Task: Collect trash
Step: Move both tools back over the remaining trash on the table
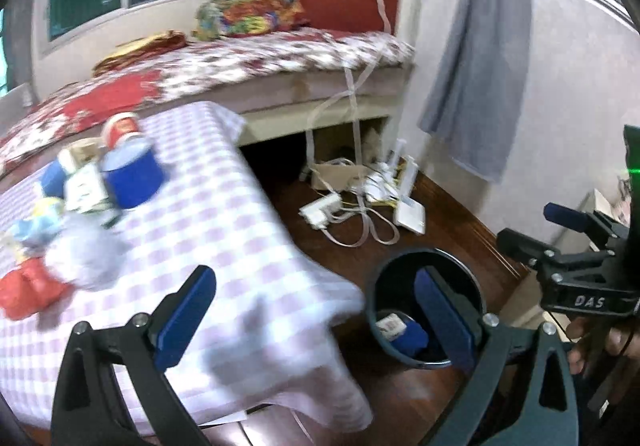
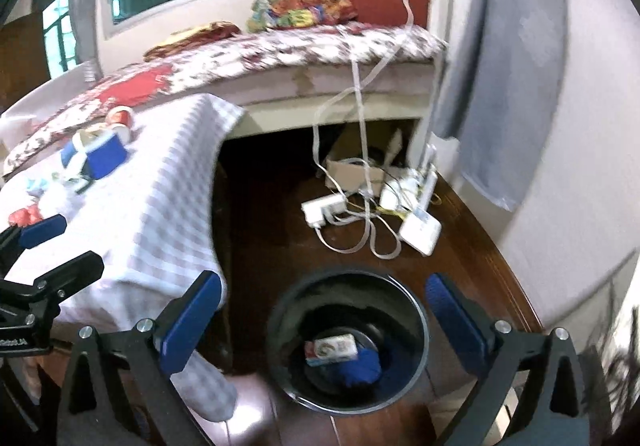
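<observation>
Both hand-held grippers wide, empty: left (image 1: 316,320), right (image 2: 324,320) over bin (image 2: 416,310). Trash pile (image 1: 76,214) far left on worktop (image 1: 224,246). Looks light, crushable; blue cup (image 1: 134,176) probably easiest, pinch rim gently.

Bin (image 2: 416,330) right of table (image 2: 160,214)

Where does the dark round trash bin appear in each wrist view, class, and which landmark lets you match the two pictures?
Left wrist view: trash bin at lower right, on the floor, partly behind the left gripper's right finger.
Right wrist view: bin at bottom centre, between the right gripper's open fingers.
Shared landmark: the white power strip on the floor.
</observation>
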Motion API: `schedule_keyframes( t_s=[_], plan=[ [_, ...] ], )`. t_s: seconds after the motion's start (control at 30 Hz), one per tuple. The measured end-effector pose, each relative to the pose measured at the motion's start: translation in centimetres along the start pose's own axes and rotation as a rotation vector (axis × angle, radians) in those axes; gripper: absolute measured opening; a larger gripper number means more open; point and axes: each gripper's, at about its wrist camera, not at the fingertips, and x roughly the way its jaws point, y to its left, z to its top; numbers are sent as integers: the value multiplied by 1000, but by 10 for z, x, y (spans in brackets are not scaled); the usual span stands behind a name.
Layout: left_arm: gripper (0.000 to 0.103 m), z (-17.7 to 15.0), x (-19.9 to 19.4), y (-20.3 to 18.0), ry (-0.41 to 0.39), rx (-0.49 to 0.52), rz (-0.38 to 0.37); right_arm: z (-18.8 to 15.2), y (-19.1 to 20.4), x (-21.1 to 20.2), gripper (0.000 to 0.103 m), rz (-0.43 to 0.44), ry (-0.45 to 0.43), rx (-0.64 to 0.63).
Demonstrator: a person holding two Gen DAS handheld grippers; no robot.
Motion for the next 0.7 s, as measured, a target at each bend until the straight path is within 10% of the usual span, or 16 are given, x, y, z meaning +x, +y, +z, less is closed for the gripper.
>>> schedule_keyframes(
  t_s=[0.7],
  plan=[
    [99,-53,-65,199,-71,-289,369,43,204,34,103,338,-14,-266]
  ],
)
